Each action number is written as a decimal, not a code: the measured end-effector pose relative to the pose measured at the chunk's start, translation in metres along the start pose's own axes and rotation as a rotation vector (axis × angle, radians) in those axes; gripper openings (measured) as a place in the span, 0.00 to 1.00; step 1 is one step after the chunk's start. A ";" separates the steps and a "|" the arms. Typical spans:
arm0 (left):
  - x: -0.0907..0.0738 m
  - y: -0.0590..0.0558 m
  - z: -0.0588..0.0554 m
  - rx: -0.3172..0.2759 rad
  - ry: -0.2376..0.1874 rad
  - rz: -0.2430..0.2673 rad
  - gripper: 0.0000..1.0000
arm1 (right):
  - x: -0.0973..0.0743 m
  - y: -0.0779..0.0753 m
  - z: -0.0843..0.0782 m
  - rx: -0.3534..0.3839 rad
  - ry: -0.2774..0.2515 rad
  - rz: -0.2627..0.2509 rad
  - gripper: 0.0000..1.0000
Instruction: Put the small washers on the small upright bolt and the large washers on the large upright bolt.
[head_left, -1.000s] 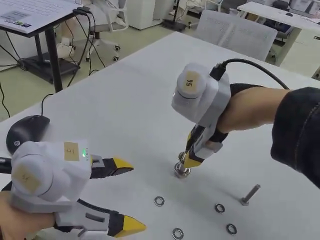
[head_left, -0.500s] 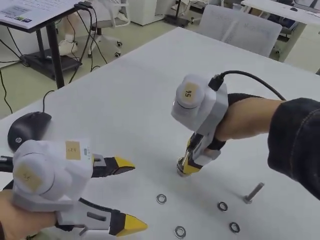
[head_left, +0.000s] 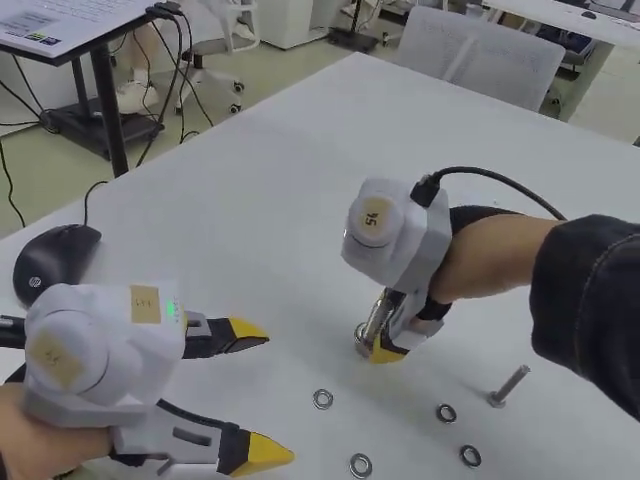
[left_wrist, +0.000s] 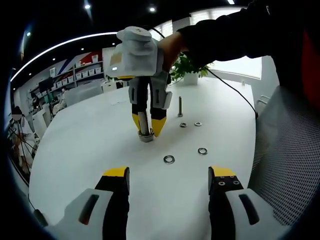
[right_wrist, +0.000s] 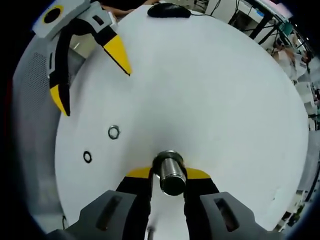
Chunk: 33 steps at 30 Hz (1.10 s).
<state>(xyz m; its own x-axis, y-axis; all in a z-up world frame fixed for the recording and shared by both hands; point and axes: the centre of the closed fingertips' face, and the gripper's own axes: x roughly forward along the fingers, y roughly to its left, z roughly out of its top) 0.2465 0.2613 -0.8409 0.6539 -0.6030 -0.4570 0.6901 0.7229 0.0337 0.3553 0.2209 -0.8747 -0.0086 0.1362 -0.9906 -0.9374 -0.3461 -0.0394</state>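
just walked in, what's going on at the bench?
A person is working two handheld grippers on a white table. The right gripper is closed on the large bolt, which stands upright with what look like stacked washers at its base. The left gripper hovers open nearby, holding nothing. Four loose washers lie on the table near the small bolt, which looks bare.
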 end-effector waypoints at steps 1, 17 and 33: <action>0.000 0.000 0.000 -0.001 -0.001 0.000 0.63 | -0.001 0.000 -0.001 0.004 -0.002 0.005 0.25; -0.001 -0.001 0.003 0.008 0.003 0.000 0.63 | 0.002 0.006 -0.013 0.048 -0.012 0.021 0.23; -0.002 -0.002 0.008 0.022 0.002 0.007 0.62 | -0.003 0.019 -0.035 0.075 0.006 0.025 0.25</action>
<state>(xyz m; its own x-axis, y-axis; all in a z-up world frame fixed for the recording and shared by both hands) 0.2466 0.2586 -0.8329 0.6581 -0.5973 -0.4584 0.6923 0.7195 0.0563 0.3499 0.1812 -0.8767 -0.0300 0.1227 -0.9920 -0.9604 -0.2784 -0.0054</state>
